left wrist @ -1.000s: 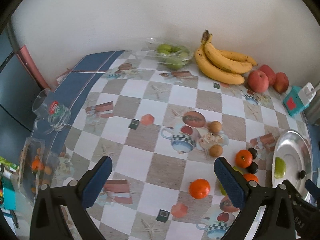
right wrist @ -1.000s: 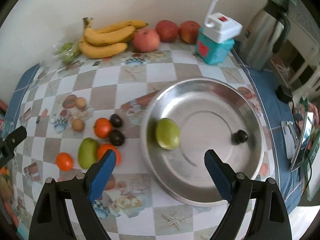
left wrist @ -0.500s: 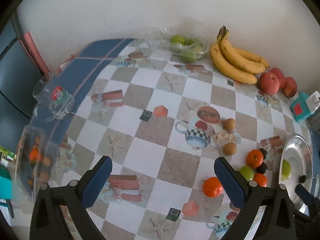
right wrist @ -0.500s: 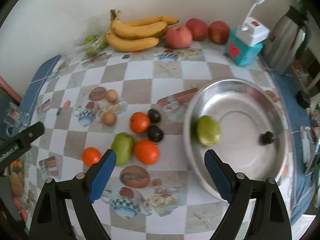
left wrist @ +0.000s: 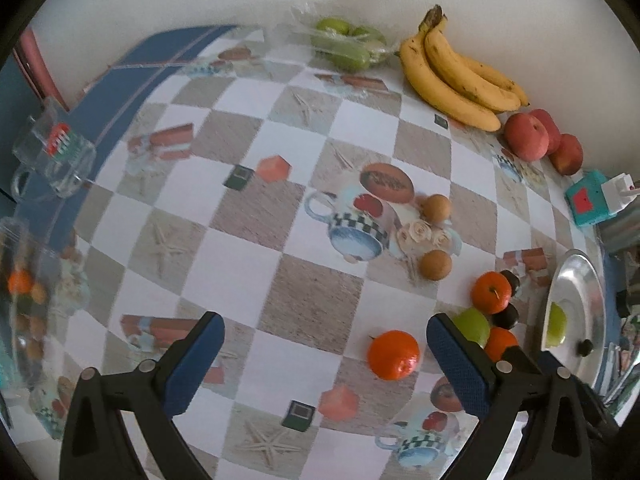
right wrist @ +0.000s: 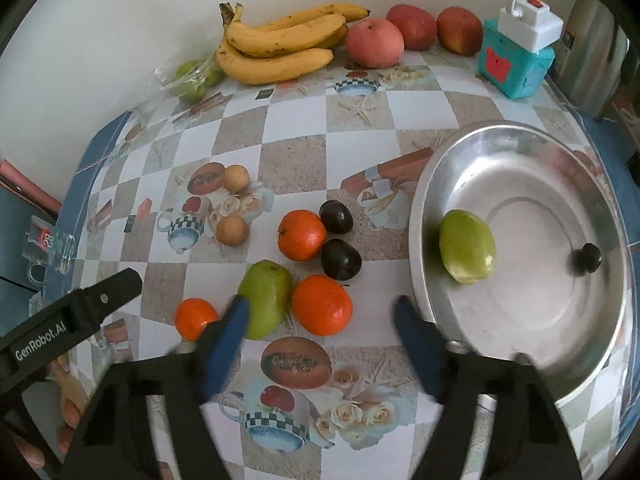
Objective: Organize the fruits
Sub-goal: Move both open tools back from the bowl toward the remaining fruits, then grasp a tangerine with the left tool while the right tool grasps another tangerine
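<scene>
- Closing at this moment, the right gripper (right wrist: 320, 316) hangs over the checked tablecloth (right wrist: 288, 168); its blurred blue fingers (right wrist: 224, 344) are not pressing on any fruit, and one orange (right wrist: 322, 304) lies just beyond the gap between them.
- A green mango (right wrist: 266, 298) lies beside this orange, and the left finger partly covers it (contact I cannot tell).
- Two more oranges (right wrist: 302, 235), two dark plums (right wrist: 341, 259) and two small brown fruits (right wrist: 232, 230) lie near.
- The metal bowl (right wrist: 560, 360) holds one green mango (right wrist: 467, 252) and one small dark fruit (right wrist: 588, 258).
- The left gripper (left wrist: 320, 350) is spread wide over the cloth with nothing between its fingers; an orange (left wrist: 394, 354) lies just inside its right finger.
- Bananas (right wrist: 280, 46) and three red apples (right wrist: 374, 42) lie by the wall.
</scene>
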